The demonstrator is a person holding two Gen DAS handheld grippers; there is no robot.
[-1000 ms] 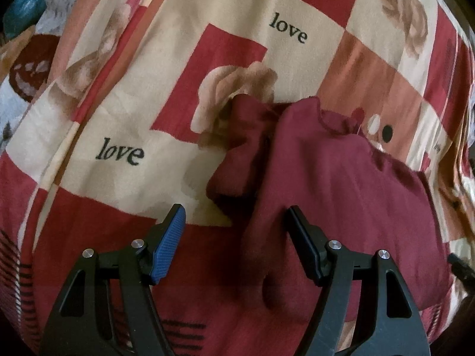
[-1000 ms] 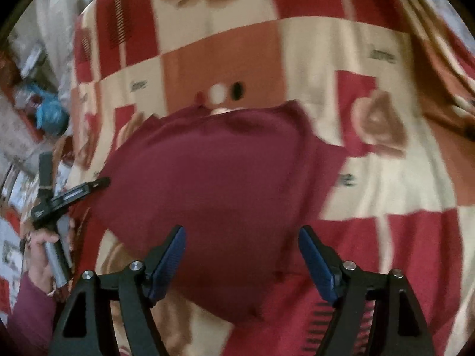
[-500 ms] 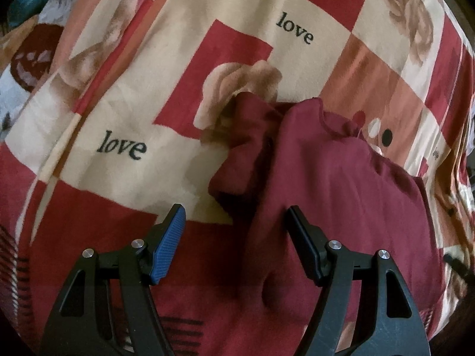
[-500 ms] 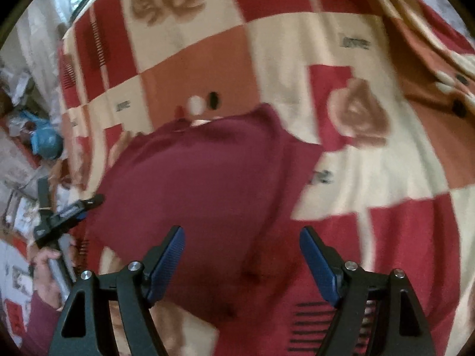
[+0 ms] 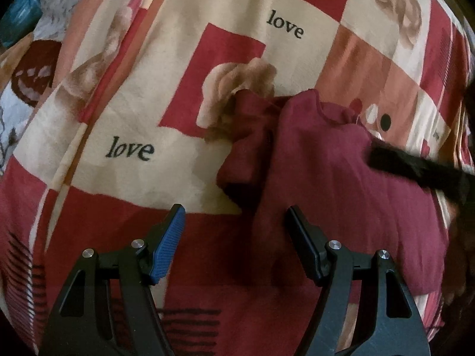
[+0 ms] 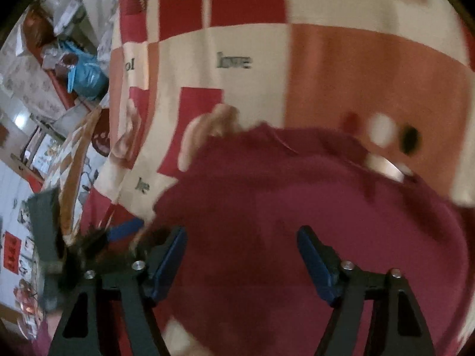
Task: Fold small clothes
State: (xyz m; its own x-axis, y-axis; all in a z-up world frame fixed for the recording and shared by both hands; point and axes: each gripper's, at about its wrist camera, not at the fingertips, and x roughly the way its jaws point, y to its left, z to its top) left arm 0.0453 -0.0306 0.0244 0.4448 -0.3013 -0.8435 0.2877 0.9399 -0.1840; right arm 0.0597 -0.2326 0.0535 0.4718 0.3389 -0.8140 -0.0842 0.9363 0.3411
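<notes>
"love" is printed on the patchwork blanket (image 5: 166, 68) beneath a soft maroon shirt (image 5: 332, 172); left gripper (image 5: 234, 222) fingers gape empty, right gripper (image 6: 242, 240) fingers, just narrowing, are open over the shirt.

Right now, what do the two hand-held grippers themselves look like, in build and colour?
The left hand-held gripper and the right hand-held gripper match: black angular plastic frames with triangular cut-outs, silver pivot screws, and ribbed blue pads on the finger tips. No cables or markings show.
</notes>
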